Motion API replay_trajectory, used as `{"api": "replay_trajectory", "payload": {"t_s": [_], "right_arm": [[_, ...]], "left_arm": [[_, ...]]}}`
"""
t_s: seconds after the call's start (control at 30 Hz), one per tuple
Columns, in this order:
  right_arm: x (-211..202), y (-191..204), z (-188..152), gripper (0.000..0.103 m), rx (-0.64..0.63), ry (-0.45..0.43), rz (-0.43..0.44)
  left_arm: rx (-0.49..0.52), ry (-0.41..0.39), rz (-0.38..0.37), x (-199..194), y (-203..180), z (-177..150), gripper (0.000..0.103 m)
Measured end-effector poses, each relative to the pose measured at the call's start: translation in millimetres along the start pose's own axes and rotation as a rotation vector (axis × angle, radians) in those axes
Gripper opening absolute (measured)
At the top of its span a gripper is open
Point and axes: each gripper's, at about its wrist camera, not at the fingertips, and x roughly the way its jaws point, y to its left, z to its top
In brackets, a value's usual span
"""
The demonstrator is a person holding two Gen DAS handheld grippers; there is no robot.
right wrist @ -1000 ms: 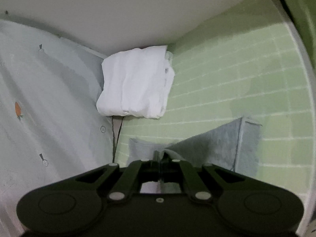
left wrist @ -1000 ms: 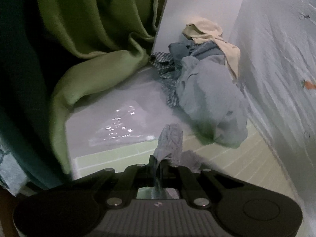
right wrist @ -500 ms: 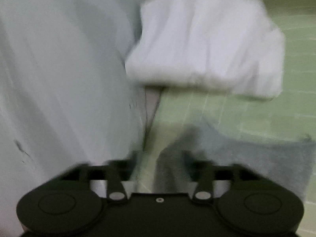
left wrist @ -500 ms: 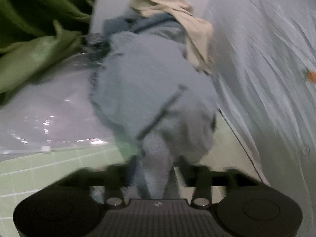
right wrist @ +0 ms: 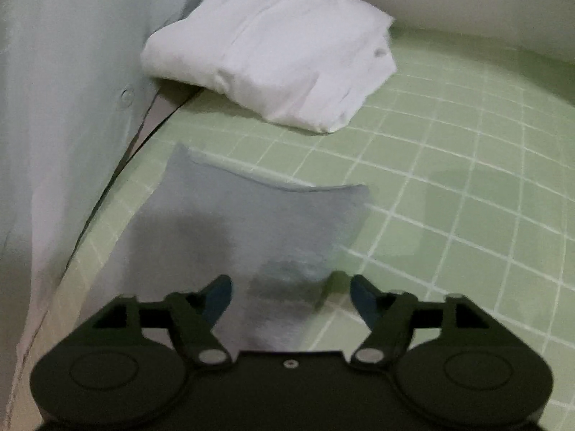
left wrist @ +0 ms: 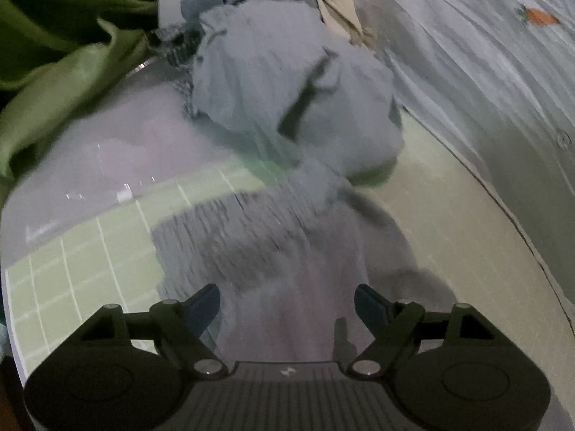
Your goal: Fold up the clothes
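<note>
Both grippers spread wide, gripping nothing: left gripper (left wrist: 286,303) and right gripper (right wrist: 290,296) each hang over the grey cloth (right wrist: 251,215), which lies flat on the green mat (right wrist: 467,186) between and ahead of the fingers. Beyond: folded white stack (right wrist: 269,43) past the right, clothes pile (left wrist: 287,82) past the left.

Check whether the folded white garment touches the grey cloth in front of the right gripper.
Apart. The right wrist view shows green gridded mat between the folded white garment and the grey cloth.
</note>
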Motion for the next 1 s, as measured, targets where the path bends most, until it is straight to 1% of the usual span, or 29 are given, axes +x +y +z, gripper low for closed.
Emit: {"api": "replay_trajectory", "payload": {"t_s": [0.03,0.1,0.13,0.17,0.23,0.27,0.33,0.4,0.47,0.5,0.53,0.6,0.67,0.7,0.73,0.77,0.8,0.83,0.9,1.0], "right_arm": [[1.5,2.0,0.3,0.075,-0.019,0.001,-0.004],[6.3,7.8,-1.9,0.071,-0.088,-0.003,0.003],[8.8,10.7,-3.0,0.056,-0.122,-0.005,0.006],[11.2,13.6,-4.1,0.03,-0.157,-0.007,0.009],[11.9,19.1,-6.7,0.006,-0.259,0.001,0.004],[10.0,16.9,-6.8,0.006,-0.285,0.01,0.034],[4.4,8.2,-6.8,0.005,-0.33,0.008,0.035],[-6.4,-11.1,-4.1,0.005,-0.33,-0.021,0.01],[-15.4,-36.6,-0.2,0.005,-0.267,-0.036,-0.023],[-17.0,-44.9,0.1,0.005,-0.261,-0.029,-0.045],[-18.7,-53.3,0.3,0.007,-0.256,-0.022,-0.067],[-24.9,-64.1,-0.4,0.016,-0.259,-0.014,-0.103],[-36.7,-65.1,-4.1,0.052,-0.286,-0.022,-0.128],[-44.3,-61.8,-8.8,0.061,-0.311,-0.036,-0.118],[-51.9,-58.5,-13.5,0.078,-0.336,-0.051,-0.107],[-61.0,-53.7,-20.3,0.089,-0.358,-0.07,-0.088],[-69.4,-49.3,-26.9,0.093,-0.378,-0.086,-0.066],[-77.1,-42.6,-35.8,0.101,-0.4,-0.092,-0.043],[-92.4,-29.1,-53.6,0.103,-0.445,-0.104,0.003],[-107.3,-10.0,-87.5,0.103,-0.475,-0.09,0.043]], "left_arm": [[0.006,0.004,-0.007,-2.0,-1.9,-4.0,0.083],[0.012,0.008,-0.019,-5.3,-4.7,-9.4,0.083],[0.009,0.01,-0.024,-7.4,-4.8,-12.2,0.083],[0.006,0.012,-0.028,-9.7,-4.5,-15.0,0.083],[-0.001,0.014,-0.033,-14.8,-0.4,-21.7,0.083],[-0.003,0.015,-0.034,-17.2,2.2,-25.0,0.083],[-0.009,0.013,-0.032,-22.5,9.3,-31.8,0.083],[-0.021,0.015,-0.034,-27.2,18.7,-37.9,0.083],[-0.032,0.019,-0.036,-30.3,29.2,-43.0,0.083],[-0.032,0.022,-0.037,-31.2,33.3,-44.6,0.083],[-0.03,0.024,-0.037,-32.0,37.1,-46.1,0.083],[-0.028,0.022,-0.041,-34.0,43.6,-46.3,0.083],[-0.017,0.014,-0.043,-35.3,48.5,-42.9,0.083],[-0.005,0.008,-0.043,-35.7,50.4,-40.7,0.083],[0.014,-0.002,-0.041,-35.9,51.7,-37.3,0.083],[0.038,-0.015,-0.037,-35.8,52.8,-33.2,0.083],[0.068,-0.027,-0.034,-34.8,53.5,-28.7,0.083],[0.1,-0.038,-0.032,-33.6,54.0,-24.2,0.083],[0.155,-0.042,-0.049,-29.2,56.8,-14.8,0.083],[0.21,-0.031,-0.124,-20.7,63.1,-0.6,0.083]]}}
